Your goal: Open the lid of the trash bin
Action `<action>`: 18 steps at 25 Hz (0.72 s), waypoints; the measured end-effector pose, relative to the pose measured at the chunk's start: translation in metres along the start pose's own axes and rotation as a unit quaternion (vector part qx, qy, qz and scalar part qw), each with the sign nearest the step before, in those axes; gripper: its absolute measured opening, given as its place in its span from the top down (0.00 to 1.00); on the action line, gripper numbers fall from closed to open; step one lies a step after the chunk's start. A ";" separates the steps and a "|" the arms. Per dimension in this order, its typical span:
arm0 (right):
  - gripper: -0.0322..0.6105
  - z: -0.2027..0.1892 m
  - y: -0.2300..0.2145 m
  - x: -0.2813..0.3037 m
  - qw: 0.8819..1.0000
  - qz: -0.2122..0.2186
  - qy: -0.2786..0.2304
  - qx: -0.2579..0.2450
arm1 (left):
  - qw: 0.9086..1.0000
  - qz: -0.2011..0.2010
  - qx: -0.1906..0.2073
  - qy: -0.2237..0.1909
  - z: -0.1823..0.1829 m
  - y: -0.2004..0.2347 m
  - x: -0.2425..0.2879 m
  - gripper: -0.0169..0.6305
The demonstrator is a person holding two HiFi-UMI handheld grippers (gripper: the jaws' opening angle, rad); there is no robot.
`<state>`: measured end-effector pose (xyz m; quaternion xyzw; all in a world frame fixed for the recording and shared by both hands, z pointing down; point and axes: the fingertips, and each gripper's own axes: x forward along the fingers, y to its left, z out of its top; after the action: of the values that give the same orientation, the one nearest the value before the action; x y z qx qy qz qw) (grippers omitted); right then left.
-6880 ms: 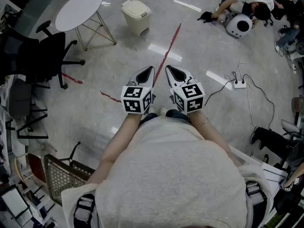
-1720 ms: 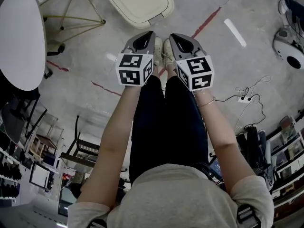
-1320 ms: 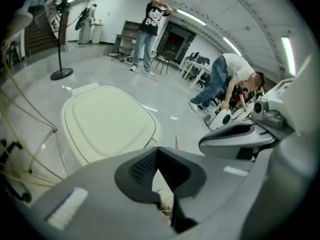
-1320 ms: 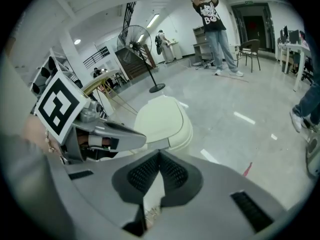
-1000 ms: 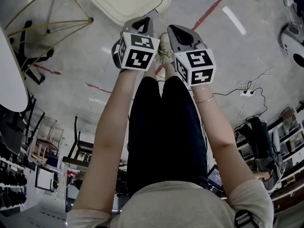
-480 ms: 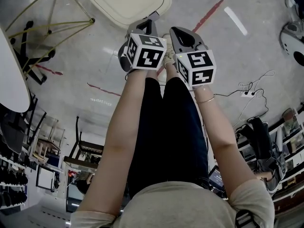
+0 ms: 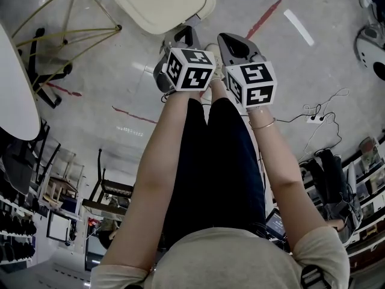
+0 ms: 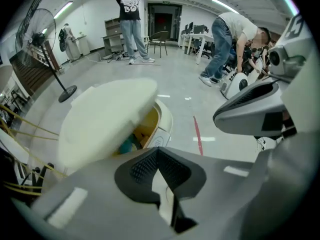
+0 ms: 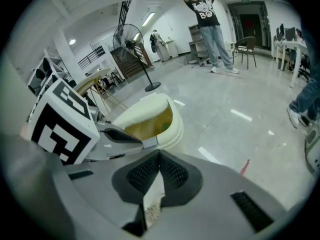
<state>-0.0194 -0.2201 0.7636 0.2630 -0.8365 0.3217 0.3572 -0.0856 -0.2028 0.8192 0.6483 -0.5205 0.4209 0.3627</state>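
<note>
The cream trash bin (image 7: 162, 2) stands on the floor just ahead of my feet. In the left gripper view its lid (image 8: 107, 121) is tilted up at the front, and yellow and teal contents show under it above the rim (image 8: 164, 121). My left gripper (image 7: 183, 35) is rolled onto its side, shut, with its tip at the bin's front edge; I cannot tell whether it touches the lid. In the right gripper view the left gripper (image 9: 120, 136) reaches to the bin (image 9: 170, 129) below the raised lid (image 9: 142, 109). My right gripper (image 7: 231, 41) hangs shut beside it, holding nothing.
A round white table (image 7: 15, 83) on gold wire legs (image 7: 66, 23) stands at the left. A red tape line (image 7: 267, 11) crosses the floor, and a power strip with cable (image 7: 313, 118) lies at the right. A floor fan (image 8: 40, 34) and people (image 8: 230, 39) are farther off.
I have walked up to the bin. Over the last second my left gripper rolled onto its side and moved forward to the bin's front edge. The right gripper barely moved.
</note>
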 end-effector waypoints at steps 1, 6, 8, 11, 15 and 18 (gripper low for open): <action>0.94 0.001 0.001 -0.002 1.000 0.000 -0.001 -0.001 | 1.000 -0.002 -0.010 0.001 -0.002 0.001 -0.001 0.96; 0.94 0.008 0.003 -0.010 1.000 0.002 -0.005 -0.006 | 1.000 0.001 -0.028 -0.009 -0.003 0.006 -0.010 0.96; 0.94 0.012 0.004 -0.014 1.000 0.002 -0.009 -0.010 | 0.999 -0.007 -0.030 -0.020 0.004 0.006 -0.016 0.96; 0.94 0.015 0.012 -0.022 1.000 0.007 -0.011 -0.014 | 0.998 -0.038 -0.043 -0.031 0.008 0.001 -0.029 0.96; 0.94 0.028 0.021 -0.034 0.999 0.011 -0.018 -0.033 | 0.996 -0.048 -0.050 -0.055 0.017 0.007 -0.052 0.96; 0.94 0.041 0.028 -0.055 0.999 0.013 -0.027 -0.041 | 0.994 -0.047 -0.059 -0.074 0.021 0.013 -0.081 0.96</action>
<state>-0.0224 -0.2196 0.6892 0.2455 -0.8617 0.2847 0.3408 -0.1034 -0.1944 0.7365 0.6792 -0.5387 0.3224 0.3802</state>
